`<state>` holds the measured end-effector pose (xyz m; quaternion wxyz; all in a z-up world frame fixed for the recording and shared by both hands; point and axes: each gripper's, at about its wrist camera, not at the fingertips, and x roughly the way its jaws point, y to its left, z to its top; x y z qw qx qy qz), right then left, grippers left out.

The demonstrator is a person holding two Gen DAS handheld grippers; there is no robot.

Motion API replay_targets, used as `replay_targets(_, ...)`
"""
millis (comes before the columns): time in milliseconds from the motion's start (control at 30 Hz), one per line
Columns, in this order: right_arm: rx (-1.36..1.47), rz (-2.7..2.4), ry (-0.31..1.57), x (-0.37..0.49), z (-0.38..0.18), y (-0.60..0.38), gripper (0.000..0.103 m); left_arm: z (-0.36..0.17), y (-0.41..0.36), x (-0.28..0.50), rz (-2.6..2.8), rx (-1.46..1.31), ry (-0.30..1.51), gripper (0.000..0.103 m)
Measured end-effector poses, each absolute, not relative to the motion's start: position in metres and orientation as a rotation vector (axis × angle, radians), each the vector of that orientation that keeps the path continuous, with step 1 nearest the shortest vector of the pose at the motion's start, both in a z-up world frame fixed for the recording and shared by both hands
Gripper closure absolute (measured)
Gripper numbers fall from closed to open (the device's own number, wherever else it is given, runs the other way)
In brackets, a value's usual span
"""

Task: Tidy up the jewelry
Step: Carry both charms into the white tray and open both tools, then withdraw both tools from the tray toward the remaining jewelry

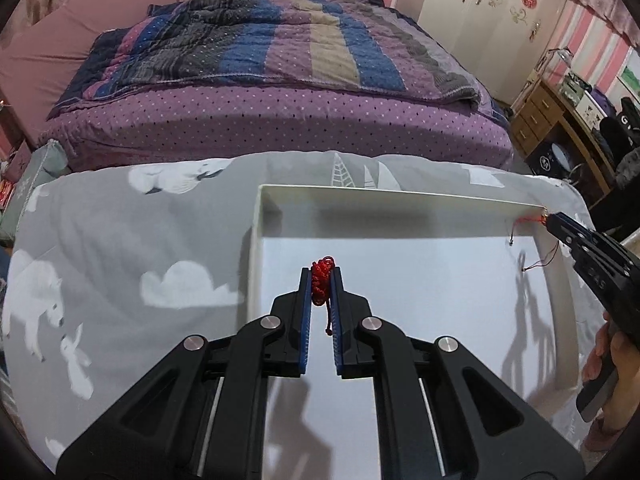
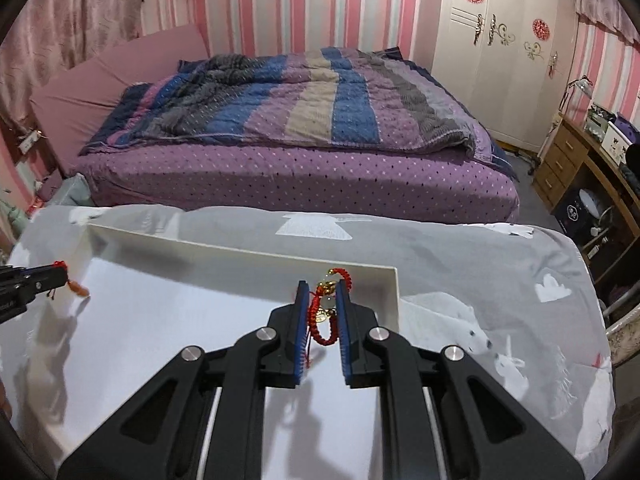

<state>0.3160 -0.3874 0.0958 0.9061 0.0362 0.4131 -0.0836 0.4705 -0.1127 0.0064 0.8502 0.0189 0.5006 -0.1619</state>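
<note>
Both grippers closed on red jewelry over the white tray.

On my left side, the left gripper (image 1: 321,280) is clamped on a bunched red cord (image 1: 322,280), a loose end dangling between the blue pads, above the near-left part of the white tray (image 1: 392,196). Further right, my right gripper (image 2: 323,300) pinches a red braided bracelet (image 2: 320,320) with gold charms, close to the tray's far right corner. Under the tray I see a grey cloth (image 1: 120,240) printed with white animals; a purple bed (image 2: 280,168) lies beyond.
</note>
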Motion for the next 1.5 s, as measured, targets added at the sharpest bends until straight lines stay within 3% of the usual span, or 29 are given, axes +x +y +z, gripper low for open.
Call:
replay_targets(467, 0.173, -0.163, 0.989, 0.339, 0.054, -0.409, 0.088, -0.013, -0.127, 0.487, -0.333, 0.023, 1.089, 0.095)
replay_targets(500, 0.179, -0.154, 0.997, 0.339, 0.054, -0.41, 0.086, -0.014, -0.126, 0.487, -0.329, 0.02, 1.089, 0.095)
replay_targets(533, 0.187, -0.145, 1.004, 0.339, 0.053, -0.41, 0.075, -0.014, -0.126, 0.487, -0.314, 0.021, 1.083, 0.095)
replay_targets(600, 0.194, -0.116, 1.008, 0.34, 0.053, -0.409, 0.065, -0.015, -0.126, 0.486, -0.312, 0.017, 1.082, 0.095)
replay_targets(767, 0.169, -0.119, 0.973, 0.332, 0.071, -0.406, 0.064, -0.007, -0.123, 0.482, -0.314, 0.006, 1.079, 0.092)
replay_targets(833, 0.162, -0.118, 0.938, 0.323, 0.088, -0.406, 0.057, 0.004, -0.121, 0.475, -0.32, 0.0, 1.056, 0.08)
replay_targets(900, 0.151, -0.124, 0.909, 0.313, 0.102, -0.406, 0.049, 0.018, -0.119, 0.466, -0.311, 0.001, 1.018, 0.05)
replay_targets(933, 0.144, -0.124, 0.89, 0.305, 0.111, -0.406, 0.045, 0.027, -0.116, 0.459, -0.305, 0.004, 0.99, 0.045)
replay_targets(1067, 0.138, -0.137, 0.852, 0.279, 0.134, -0.406, 0.036, 0.053, -0.107, 0.433, -0.324, 0.003, 0.944, 0.035)
replay_targets(1200, 0.145, -0.157, 0.831, 0.249, 0.15, -0.406, 0.027, 0.073, -0.098, 0.4, -0.303, 0.034, 0.891, 0.014)
replay_targets(1233, 0.147, -0.161, 0.824, 0.24, 0.153, -0.406, 0.02, 0.078, -0.094, 0.39, -0.294, 0.043, 0.874, 0.012)
replay_targets(1300, 0.141, -0.175, 0.809, 0.223, 0.158, -0.405, 0.018, 0.086, -0.085, 0.37, -0.275, 0.053, 0.845, 0.004)
replay_targets(1500, 0.129, -0.18, 0.758, 0.171, 0.169, -0.394, 0.011, 0.097, -0.059, 0.322, -0.262, 0.043, 0.811, 0.003)
